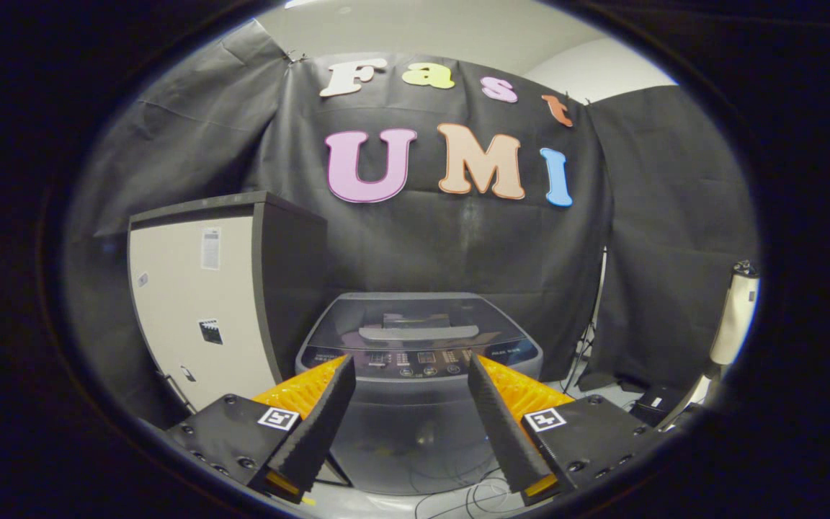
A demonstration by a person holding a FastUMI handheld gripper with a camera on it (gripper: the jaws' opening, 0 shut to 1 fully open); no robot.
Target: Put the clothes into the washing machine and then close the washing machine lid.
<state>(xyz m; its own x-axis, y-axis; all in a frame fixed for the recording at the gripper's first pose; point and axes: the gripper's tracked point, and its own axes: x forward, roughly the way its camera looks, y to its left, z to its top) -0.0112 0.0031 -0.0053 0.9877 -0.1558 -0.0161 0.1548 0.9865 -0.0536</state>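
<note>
Gripper point(409, 367): I held its fingers spread wide and empty, aimed level at the washing machine, I judge to line up an approach.
Washing machine point(415, 404): it stood just beyond my fingertips, framed between them.
Lid point(418, 324): it lay shut on the washing machine, so I couldn't see any contents.
Clothes: I couldn't place them.
Cabinet point(199, 303): it stood just beside the washing machine.

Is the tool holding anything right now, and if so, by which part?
Nothing is held. The tool is open with an empty gap between its fingers; the washing machine, lid down, stands beyond them.
</note>
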